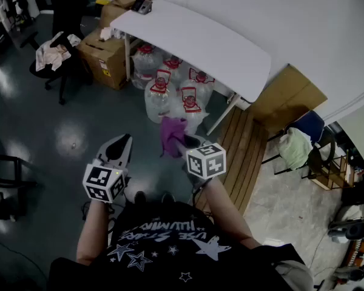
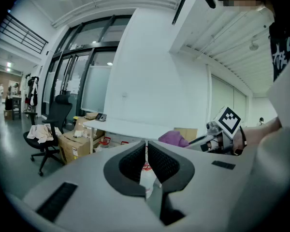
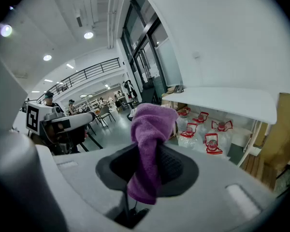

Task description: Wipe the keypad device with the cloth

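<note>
The keypad device (image 1: pixel 141 6) is a small dark unit lying at the far left end of a white table (image 1: pixel 200 41), well ahead of both grippers. It also shows small in the left gripper view as the keypad device (image 2: pixel 101 116). My right gripper (image 1: pixel 183 140) is shut on a purple cloth (image 1: pixel 171 135), which hangs over its jaws as a bunched fold (image 3: pixel 149 129). My left gripper (image 1: pixel 122 140) is held beside it at about the same height, jaws shut (image 2: pixel 146 148) with nothing between them. Both are in mid-air above the floor.
Several large water jugs (image 1: pixel 170 90) with red labels stand under the table. Cardboard boxes (image 1: pixel 106 53) and an office chair (image 1: pixel 54 59) with rags on it are at the left. Wooden boards (image 1: pixel 242 150) and a chair with a green cloth (image 1: pixel 297 147) lie to the right.
</note>
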### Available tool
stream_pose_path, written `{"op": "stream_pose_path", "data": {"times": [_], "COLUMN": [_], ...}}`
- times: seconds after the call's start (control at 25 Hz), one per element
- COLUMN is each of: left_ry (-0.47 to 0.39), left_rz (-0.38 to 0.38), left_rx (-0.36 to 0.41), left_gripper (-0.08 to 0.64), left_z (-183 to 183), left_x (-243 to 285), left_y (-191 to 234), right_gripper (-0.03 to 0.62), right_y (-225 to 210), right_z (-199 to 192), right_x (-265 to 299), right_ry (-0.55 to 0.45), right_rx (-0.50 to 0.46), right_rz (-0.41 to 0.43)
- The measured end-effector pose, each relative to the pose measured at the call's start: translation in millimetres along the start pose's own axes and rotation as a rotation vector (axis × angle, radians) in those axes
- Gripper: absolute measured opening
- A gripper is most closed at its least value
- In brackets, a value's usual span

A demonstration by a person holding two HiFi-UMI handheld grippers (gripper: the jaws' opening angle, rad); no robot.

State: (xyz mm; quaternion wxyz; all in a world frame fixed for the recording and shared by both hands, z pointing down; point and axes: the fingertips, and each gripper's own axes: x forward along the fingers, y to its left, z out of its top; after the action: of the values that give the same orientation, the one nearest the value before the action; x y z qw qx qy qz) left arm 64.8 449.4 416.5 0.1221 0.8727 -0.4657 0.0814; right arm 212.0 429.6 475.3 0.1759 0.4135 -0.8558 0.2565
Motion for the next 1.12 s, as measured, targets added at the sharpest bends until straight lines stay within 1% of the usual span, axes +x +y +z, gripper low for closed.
{"op": "stream_pose_path", "data": {"times": [0.56, 0.68, 0.92, 1.12], "left_ry": [0.029, 0.033, 0.029, 0.019], "left_rz": [0.007, 0.012, 0.046, 0.087], "left_rx": [-0.015, -0.017, -0.024, -0.035], "left_gripper": [0.021, 0.021, 0.021, 0.021], "left_z": [-14, -17, -15, -24], "left_x": [1, 2, 7, 5], "left_y": [-4, -6, -10, -12], "right_gripper": [0.097, 0.097, 0.097, 0.097], "right_y": [1, -2, -13, -22], "right_z": [-8, -9, -5, -14], "right_x": [-4, -7, -16, -15], "right_ry": [0.008, -0.006, -0.014, -0.002], "right_rx": [0.006, 0.02, 0.009, 0.001], "right_rz": [0.006, 0.008, 0.027, 0.046]}}
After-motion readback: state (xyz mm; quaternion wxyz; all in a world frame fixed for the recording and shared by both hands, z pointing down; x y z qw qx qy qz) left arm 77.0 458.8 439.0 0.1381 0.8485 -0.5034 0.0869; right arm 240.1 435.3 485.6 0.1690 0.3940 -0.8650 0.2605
